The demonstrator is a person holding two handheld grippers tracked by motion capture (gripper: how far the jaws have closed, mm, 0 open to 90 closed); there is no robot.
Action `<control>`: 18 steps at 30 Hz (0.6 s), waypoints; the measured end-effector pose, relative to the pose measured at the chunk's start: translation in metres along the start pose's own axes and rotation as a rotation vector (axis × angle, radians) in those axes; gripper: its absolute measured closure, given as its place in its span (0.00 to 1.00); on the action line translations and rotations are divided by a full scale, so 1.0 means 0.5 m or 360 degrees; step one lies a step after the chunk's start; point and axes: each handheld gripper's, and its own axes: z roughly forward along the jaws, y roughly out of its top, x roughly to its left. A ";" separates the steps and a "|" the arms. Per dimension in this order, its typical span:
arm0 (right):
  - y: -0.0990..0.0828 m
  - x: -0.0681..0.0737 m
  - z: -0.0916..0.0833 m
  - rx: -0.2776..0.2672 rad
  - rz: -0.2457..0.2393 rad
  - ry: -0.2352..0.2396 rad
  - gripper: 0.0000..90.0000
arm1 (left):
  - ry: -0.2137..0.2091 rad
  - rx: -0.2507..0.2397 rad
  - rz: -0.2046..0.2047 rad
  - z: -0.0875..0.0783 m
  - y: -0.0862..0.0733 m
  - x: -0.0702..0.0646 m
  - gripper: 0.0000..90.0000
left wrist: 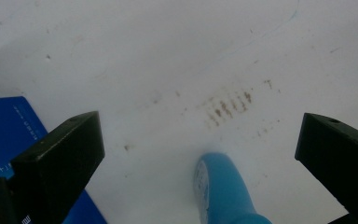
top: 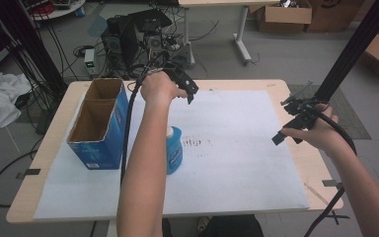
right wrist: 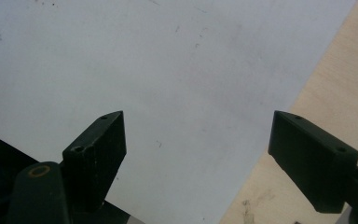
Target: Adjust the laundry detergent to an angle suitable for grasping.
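Observation:
A light blue plastic bottle with a white cap stands on the white sheet, partly hidden behind the person's left forearm. My left gripper is held high over the far part of the sheet, open and empty. In the left gripper view the bottle shows from above between the wide-apart jaws, well below them. My right gripper hovers near the sheet's right edge, open with nothing between its jaws; the right gripper view looks down on bare sheet and wood.
An open blue cardboard box with two compartments stands at the left of the table, close to the bottle. Brown smudges mark the sheet's middle. A black frame post rises at the right. Cables trail from both grippers.

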 end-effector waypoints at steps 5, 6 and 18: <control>0.004 -0.003 0.003 0.0004 0.0008 0.0000 0.21 | 0.0000 -0.0001 0.0014 0.000 -0.002 -0.003 0.02; 0.005 -0.003 0.002 0.0007 0.0006 -0.0001 0.21 | -0.0002 -0.0010 0.0016 -0.003 -0.004 -0.003 0.02; 0.001 0.003 0.003 -0.0004 0.0007 0.0001 0.21 | -0.0005 -0.0026 0.0044 -0.006 -0.013 -0.013 0.02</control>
